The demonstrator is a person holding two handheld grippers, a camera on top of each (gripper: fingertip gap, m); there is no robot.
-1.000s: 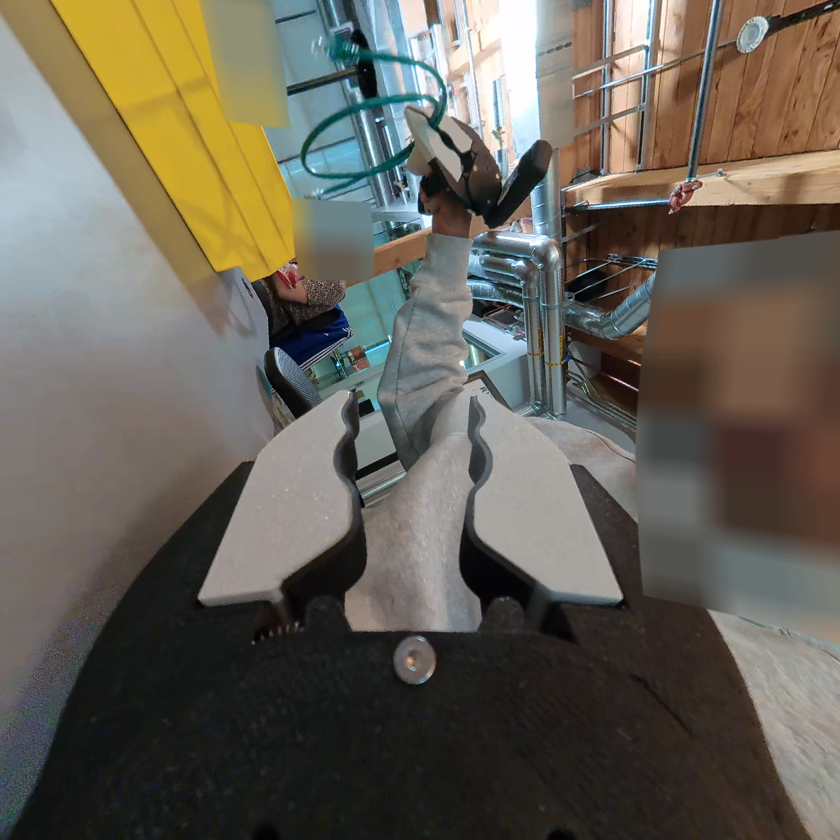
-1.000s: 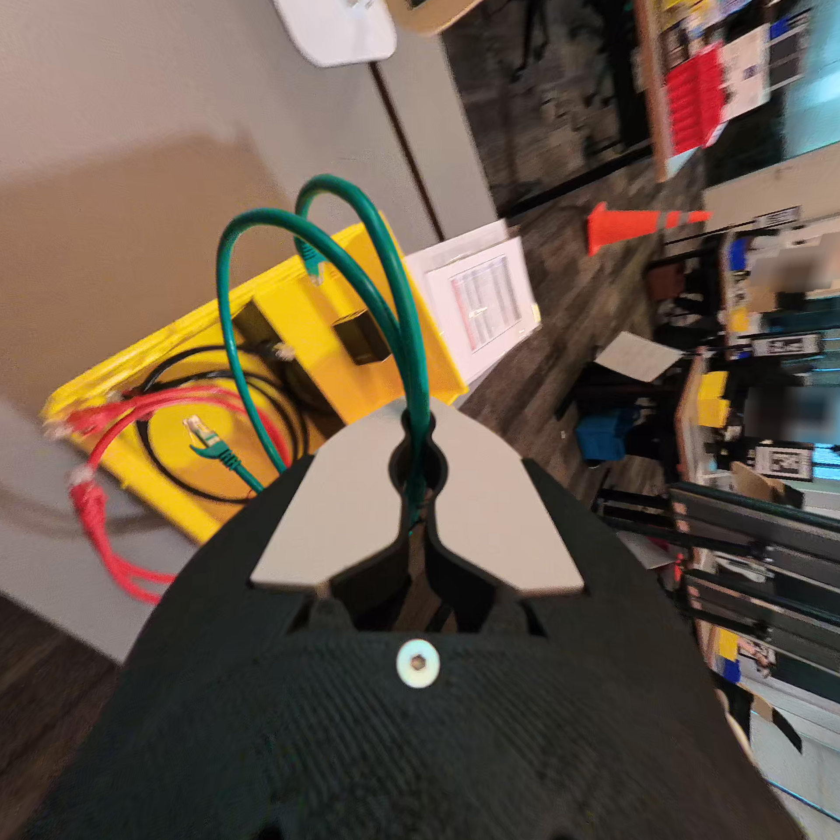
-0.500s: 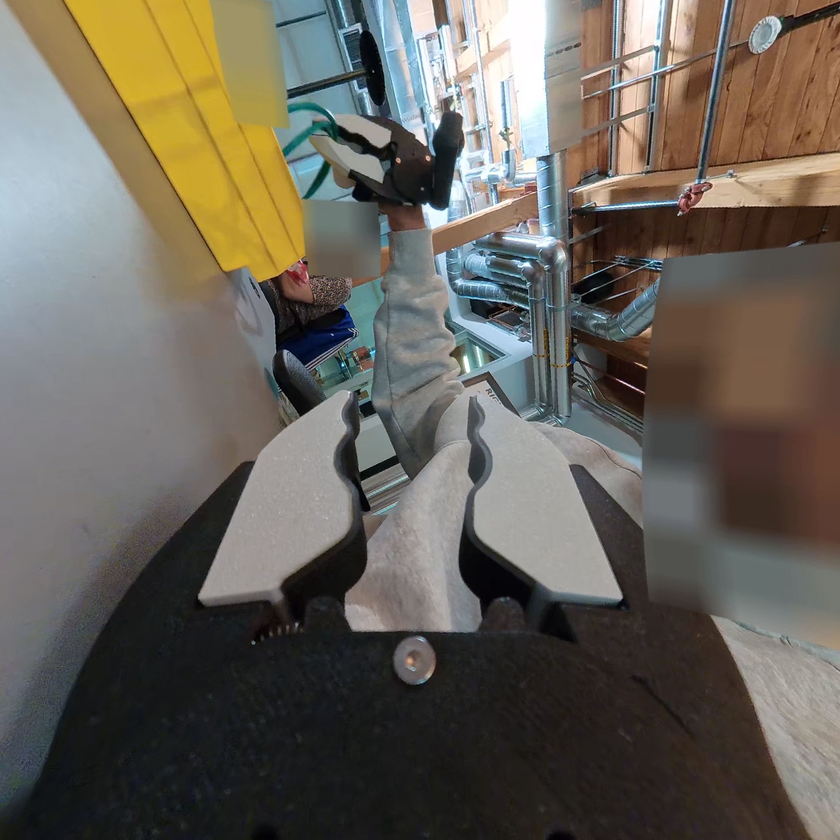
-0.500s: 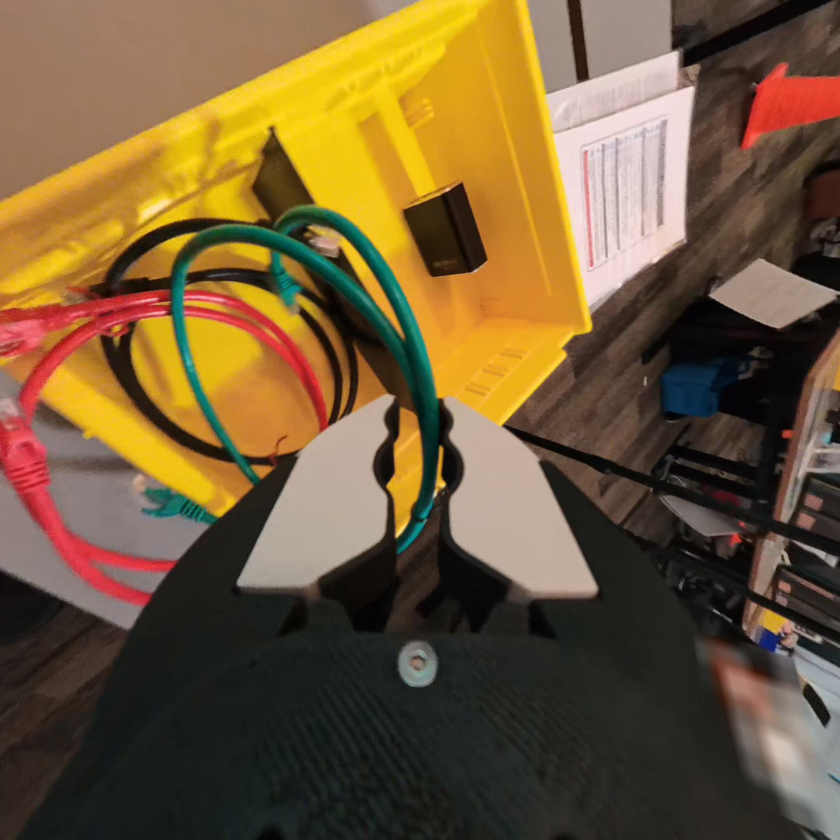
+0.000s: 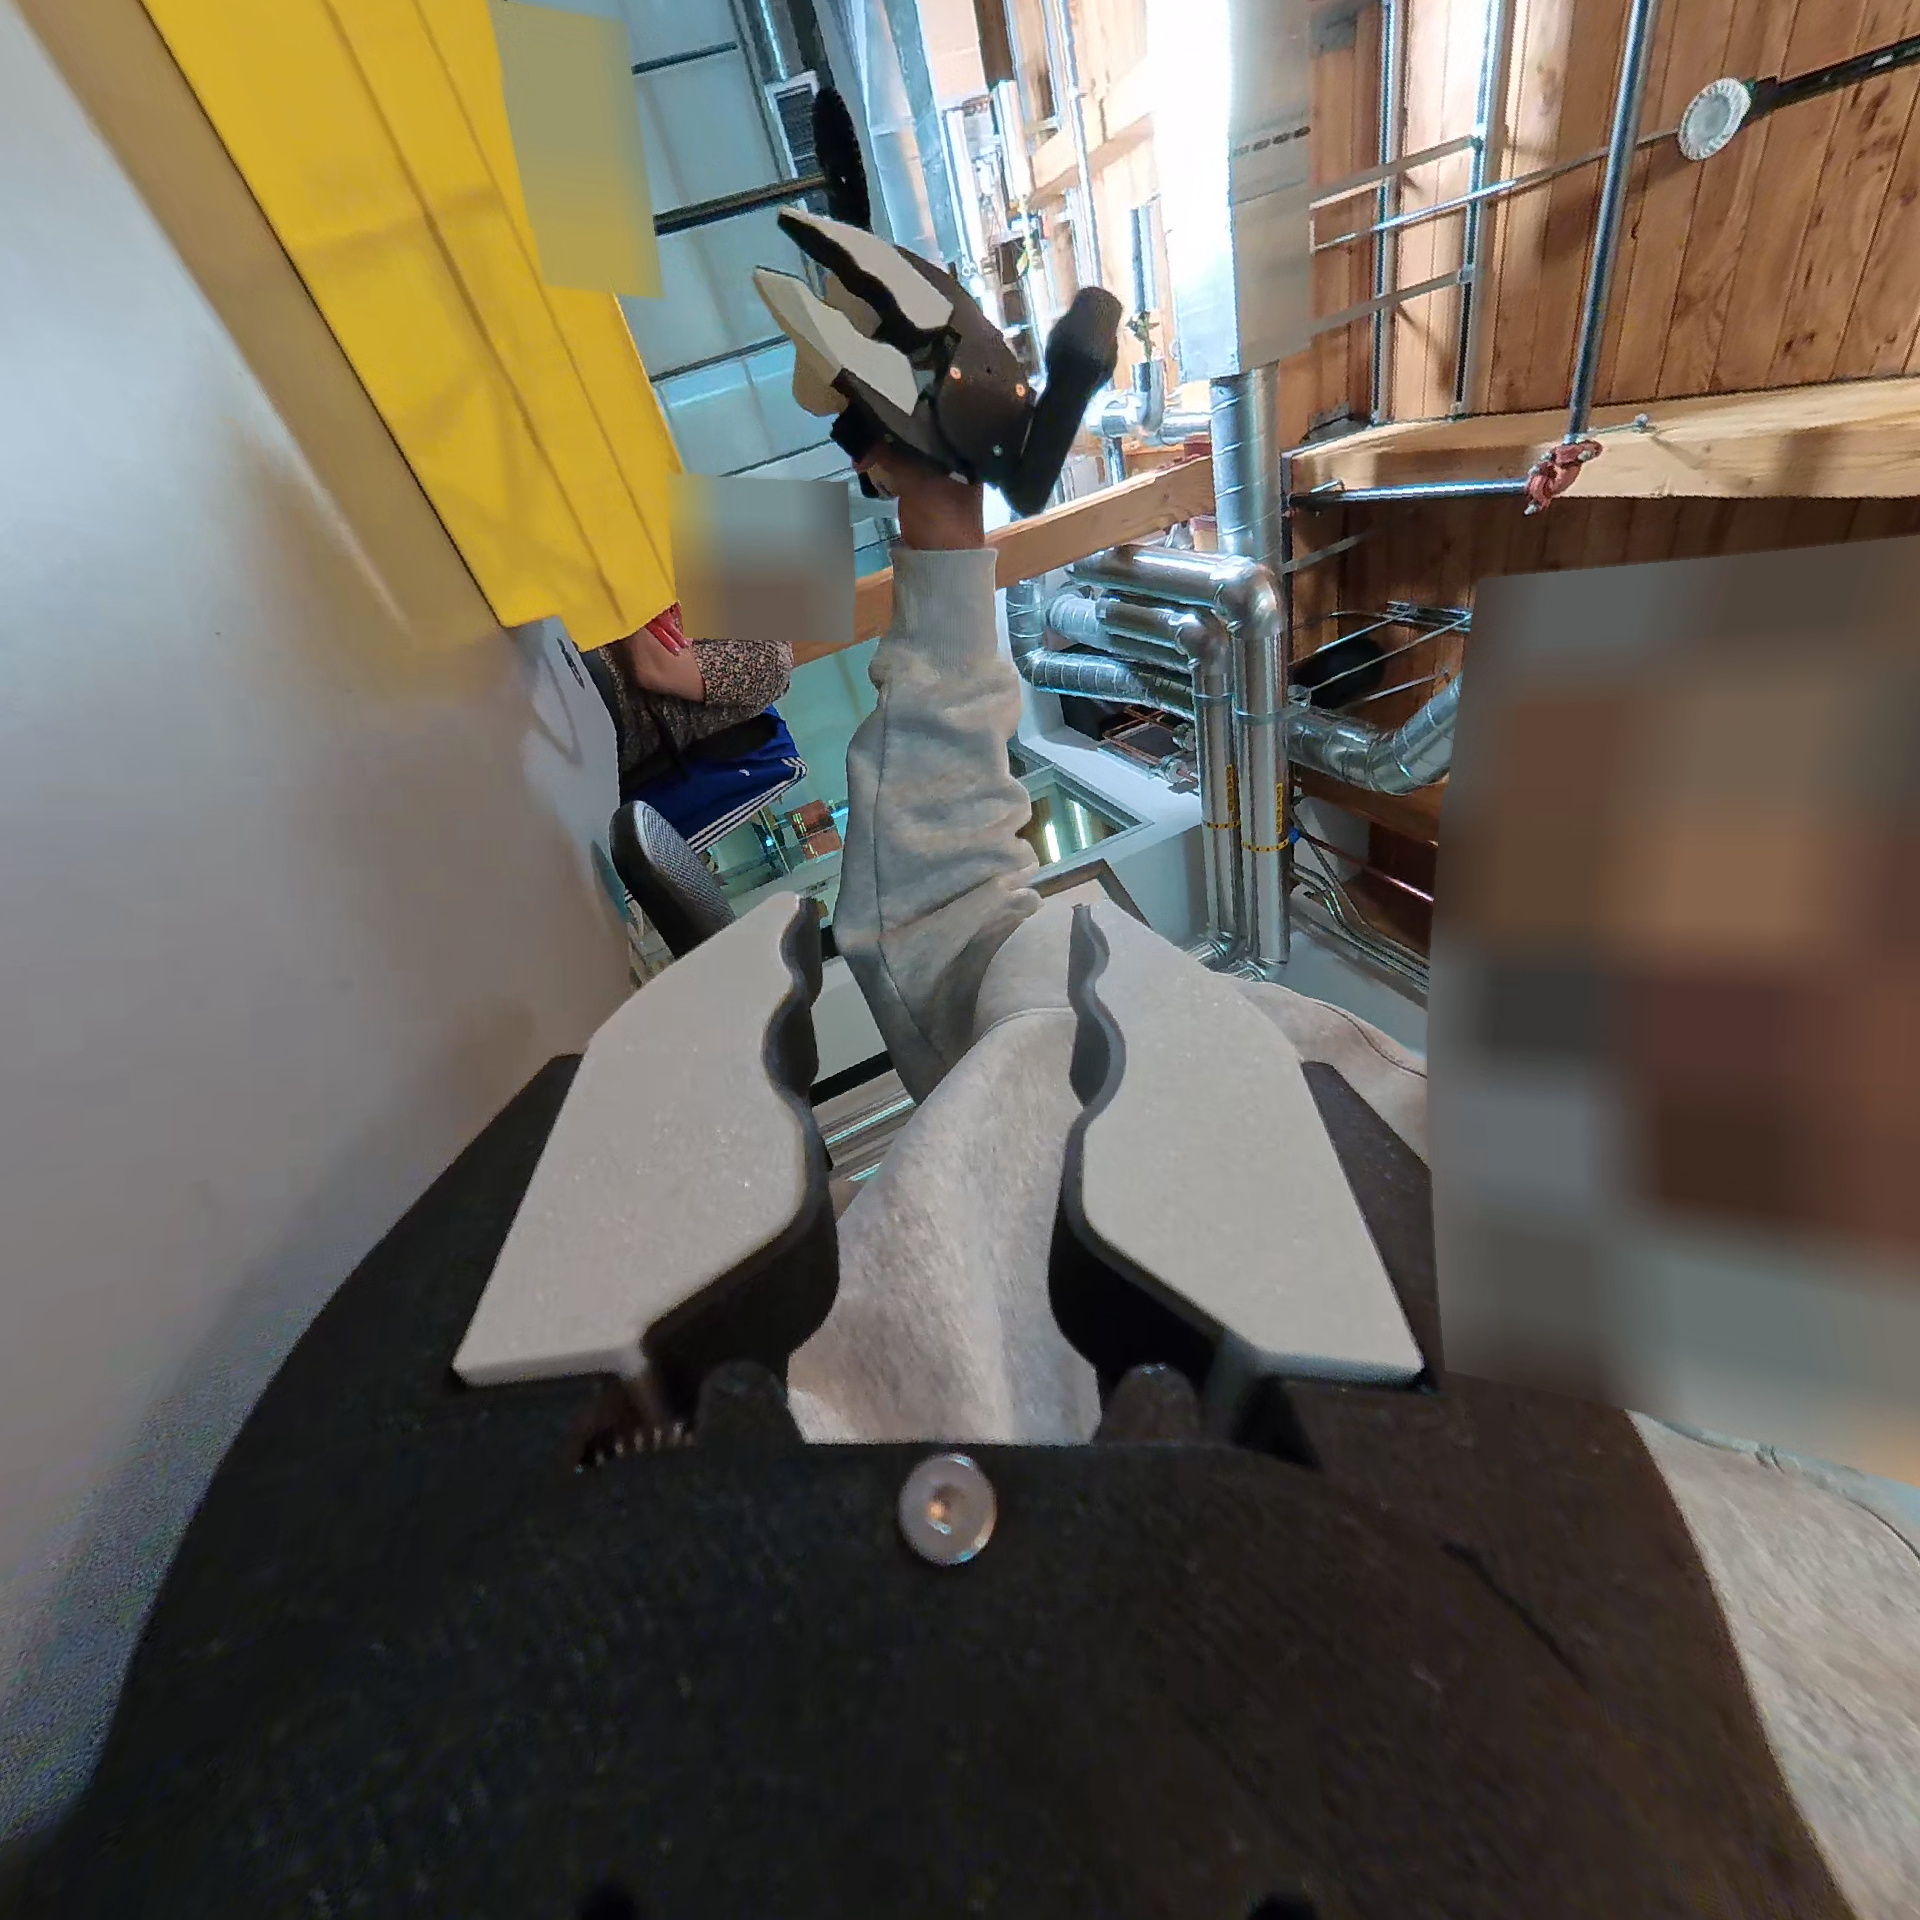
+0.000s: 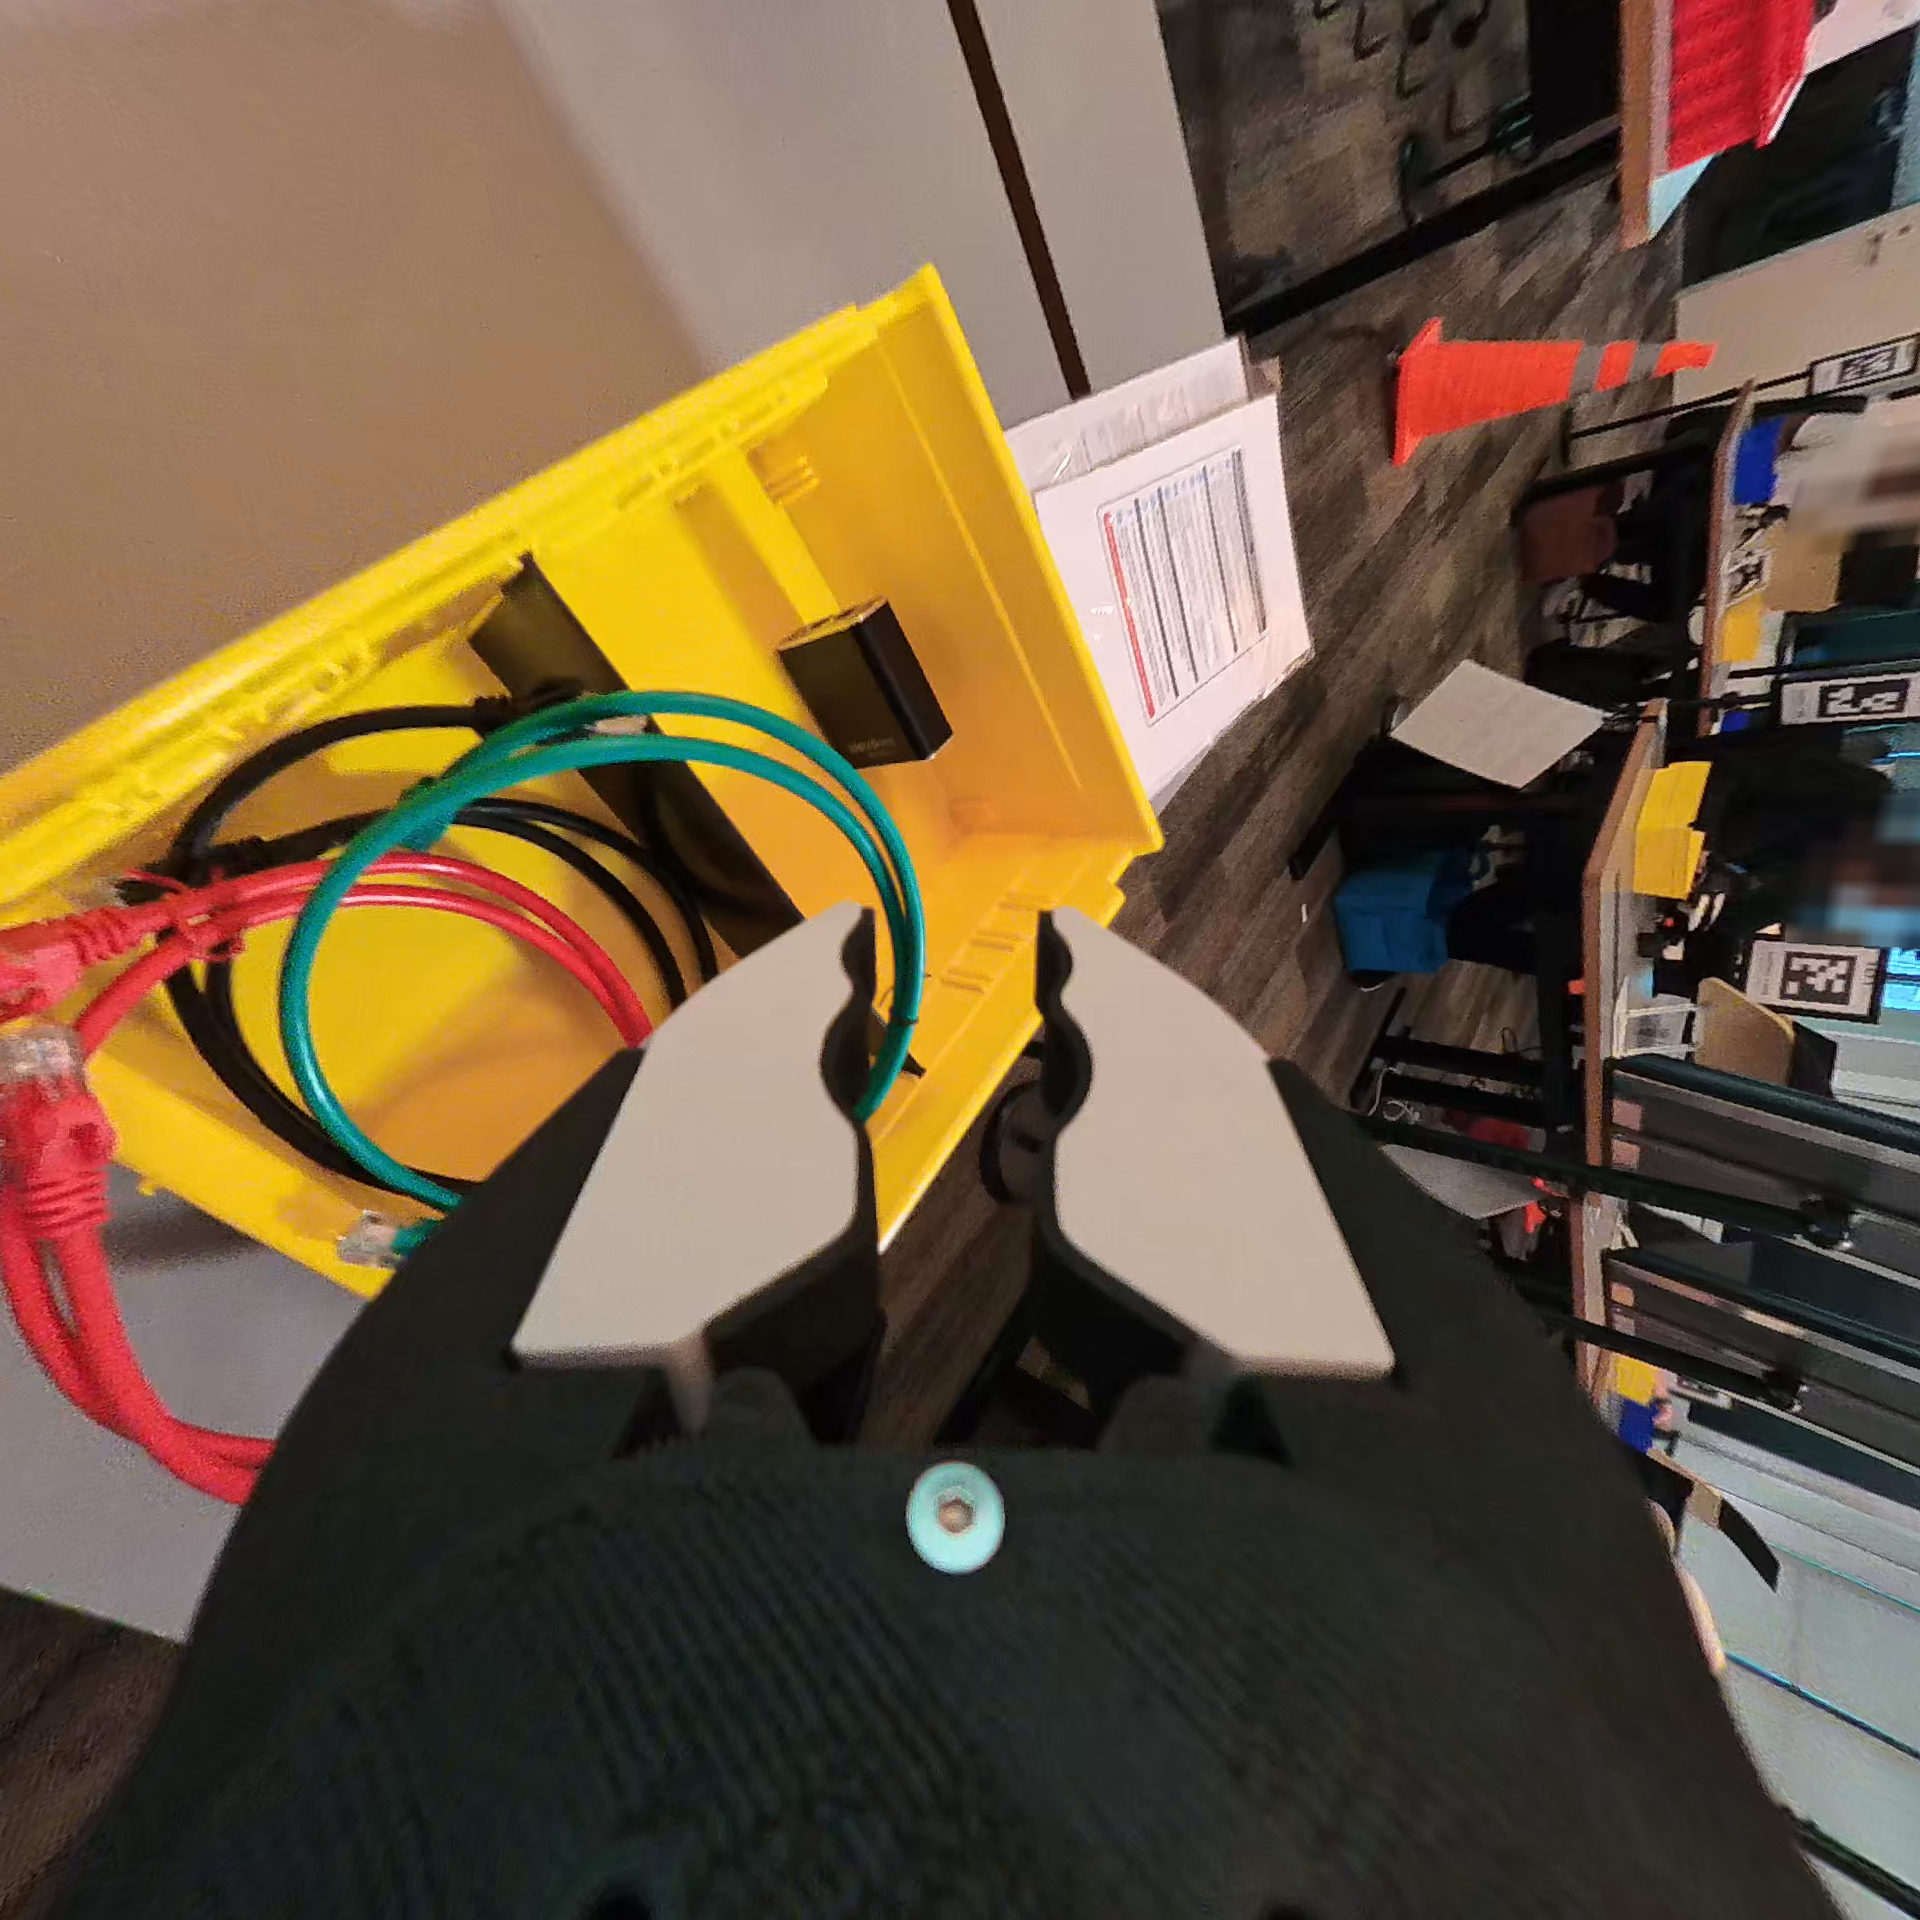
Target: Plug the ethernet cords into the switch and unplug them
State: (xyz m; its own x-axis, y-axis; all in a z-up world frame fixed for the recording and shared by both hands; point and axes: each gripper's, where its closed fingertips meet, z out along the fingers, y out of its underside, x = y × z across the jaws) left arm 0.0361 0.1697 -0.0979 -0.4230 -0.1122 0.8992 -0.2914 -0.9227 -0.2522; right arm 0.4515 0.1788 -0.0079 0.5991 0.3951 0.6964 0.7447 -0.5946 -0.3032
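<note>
Jaws parted; green cord (image 6: 582, 862) dropped into bin (image 6: 935, 499).

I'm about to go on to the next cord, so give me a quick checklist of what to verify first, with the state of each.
1. Right tongs open: ok, fingers apart, nothing clamped.
2. Green cord released: ok, its loops lie in the yellow bin; one strand passes close by the left finger, contact cannot tell.
3. Green cord's plugs out of the switch: cannot tell; one clear plug lies loose at the bin's near edge, the other end is unclear.
4. Red cords in reach: not ok, they hang over the bin's left edge.
5. Left tongs free: ok, open and empty, aimed at the grey sleeve, away from the bin.
</note>
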